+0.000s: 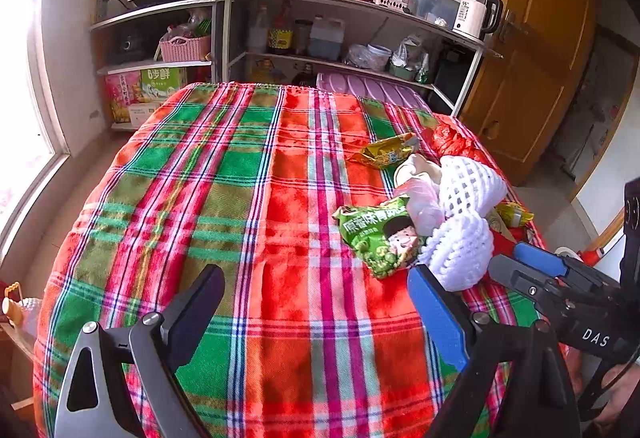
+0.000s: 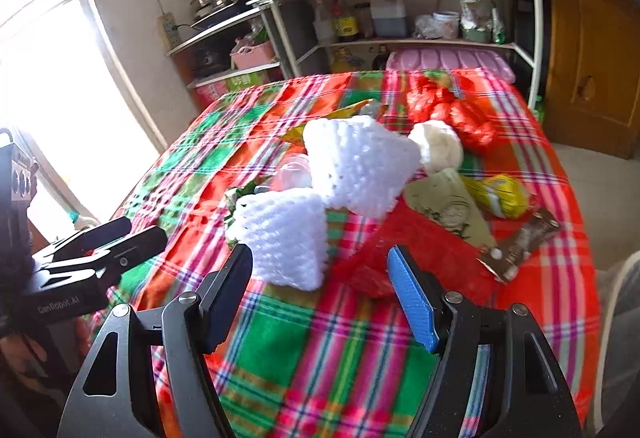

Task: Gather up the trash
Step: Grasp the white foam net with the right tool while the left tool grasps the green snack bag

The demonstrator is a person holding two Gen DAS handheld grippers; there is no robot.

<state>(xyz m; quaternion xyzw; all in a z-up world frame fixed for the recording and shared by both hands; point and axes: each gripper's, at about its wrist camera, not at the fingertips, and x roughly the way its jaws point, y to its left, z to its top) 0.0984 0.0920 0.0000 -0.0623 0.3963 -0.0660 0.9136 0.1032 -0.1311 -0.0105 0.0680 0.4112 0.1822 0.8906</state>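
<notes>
Left gripper [image 1: 316, 314] fingers are seen nearest in the left wrist view, spread wide over the plaid tablecloth [image 1: 200, 198] with nothing between them. Just past the blue finger, the trash pile is found at the right side of the table: green snack bag [image 1: 378, 238], white foam nets [image 1: 464, 222], clear plastic wrap [image 1: 424, 202], yellow-green wrapper [image 1: 384, 152], red plastic bag [image 1: 452, 140]. Right gripper [image 1: 520, 262] is seen entering from the right, close to the lower foam net — whether contact is made cannot be told from here.

Right wrist view: right gripper [image 2: 320, 290] jaws are held well open and nothing is clamped; the black finger sits just beside the near foam net [image 2: 284, 234], touching or nearly so. Behind it a second foam net [image 2: 356, 166], a white crumpled wad [image 2: 438, 146], a grey-green rag-like piece [image 2: 448, 202], a yellow packet [image 2: 500, 194], a brown wrapper [image 2: 516, 246] and the red bag [image 2: 460, 114] are scattered. Left gripper [image 2: 148, 234] appears at the left edge; its opening is not readable from this angle.

Progress is judged early — every piece is on the cloth, no bin is visible, and all collecting is left to do.
</notes>
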